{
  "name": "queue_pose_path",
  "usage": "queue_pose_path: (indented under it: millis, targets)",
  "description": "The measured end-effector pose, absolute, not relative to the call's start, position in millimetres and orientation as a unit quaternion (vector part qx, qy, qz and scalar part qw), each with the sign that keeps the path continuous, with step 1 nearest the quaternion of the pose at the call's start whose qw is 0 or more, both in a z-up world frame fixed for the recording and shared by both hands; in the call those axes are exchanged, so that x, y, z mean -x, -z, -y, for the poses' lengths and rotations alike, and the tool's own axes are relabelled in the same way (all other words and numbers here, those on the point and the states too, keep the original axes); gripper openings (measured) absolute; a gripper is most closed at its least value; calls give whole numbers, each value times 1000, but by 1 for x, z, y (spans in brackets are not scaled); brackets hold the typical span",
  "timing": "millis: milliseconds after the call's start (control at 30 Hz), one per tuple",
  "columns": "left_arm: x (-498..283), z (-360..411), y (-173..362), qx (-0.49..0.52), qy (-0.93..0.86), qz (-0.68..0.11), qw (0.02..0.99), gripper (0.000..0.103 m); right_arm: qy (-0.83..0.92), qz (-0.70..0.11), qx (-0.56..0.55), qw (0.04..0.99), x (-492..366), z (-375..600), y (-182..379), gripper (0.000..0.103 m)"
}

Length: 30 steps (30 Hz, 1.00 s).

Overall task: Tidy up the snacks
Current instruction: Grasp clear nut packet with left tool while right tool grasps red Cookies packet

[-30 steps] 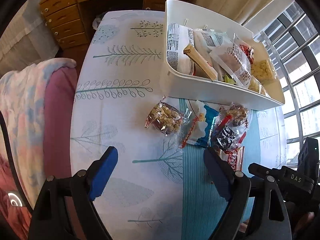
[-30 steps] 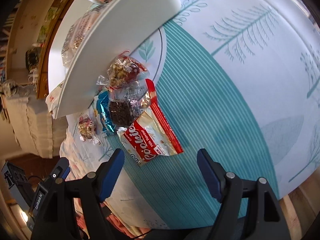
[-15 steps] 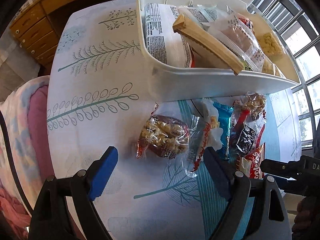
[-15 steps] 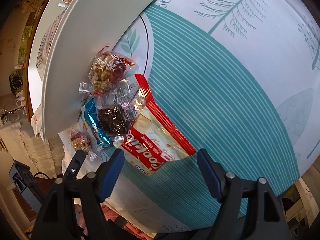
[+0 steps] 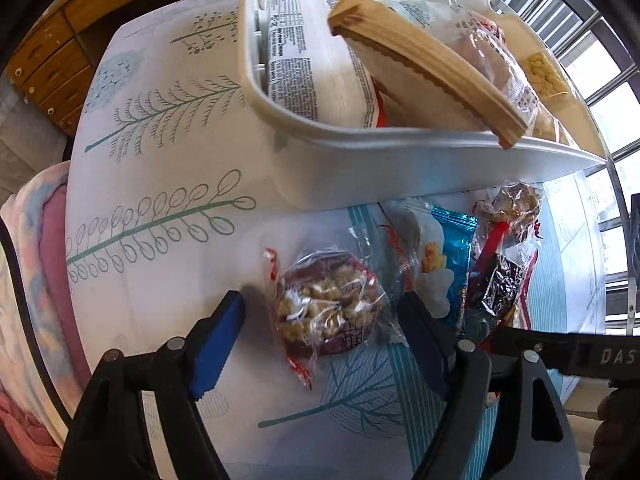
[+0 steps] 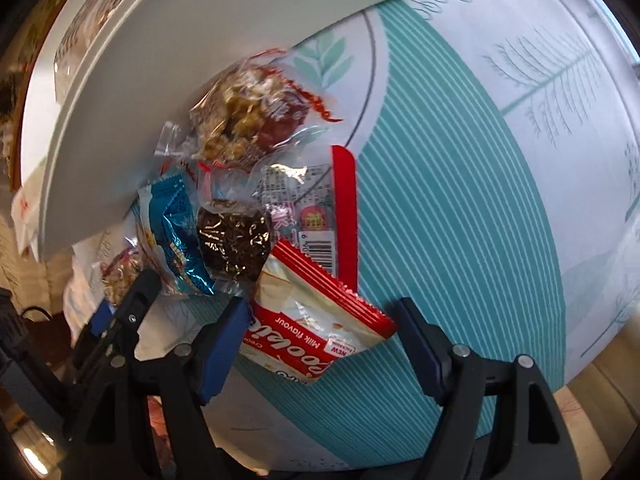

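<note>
Nut packet (image 5: 328, 312) lies between spread left gripper (image 5: 320, 312); right gripper (image 6: 320, 320) spread.

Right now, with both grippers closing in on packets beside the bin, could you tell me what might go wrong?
1. The left gripper straddles the nut packet; its right finger sits by the blue packet and may snag it.
2. The right gripper straddles the red cookie packet, which lies under the dark packet; lifting could drag it.
3. The two grippers are close and could collide.
</note>
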<state>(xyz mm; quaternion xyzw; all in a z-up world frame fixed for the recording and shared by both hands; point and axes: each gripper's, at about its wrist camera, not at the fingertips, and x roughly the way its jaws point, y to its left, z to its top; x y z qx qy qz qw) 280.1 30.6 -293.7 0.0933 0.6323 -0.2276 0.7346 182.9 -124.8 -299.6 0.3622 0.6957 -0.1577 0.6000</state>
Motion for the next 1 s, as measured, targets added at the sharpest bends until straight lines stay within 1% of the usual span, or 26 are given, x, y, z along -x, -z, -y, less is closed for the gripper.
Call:
queue_pose_path:
  millis: [67,100,133,200,233,500,767,1000]
  targets:
    - [-279,-25,293,-93,235,-627,737,67,159,-706,-339,601,-191,117,300,76]
    - [-278,-20,293,-92,238,-625,738,64,161,-712,-327,600,-196,112,300,74]
    - [-278,-15,294,-92,240,-623,739,59,164,-716,-317,600,-199,107,300,72]
    - [-278,-11,294,-97,237,-618,743,56,165,-720,-300,603,-208,93,299,69]
    - [-278,-9,294,-98,237,-616,745,53,163,-718,-298,608,-210,91,297,66]
    - [-278,-13,293,-91,239,-618,743,51,154,-706,-312,617,-201,88,295,56]
    - [-267,-37,290,-95,226,-627,739,51,155,-687,-351,617,-173,109,293,55]
    - [-249,-64,276,-84,211,-639,735,51,147,-665,-356,639,-166,124,271,55]
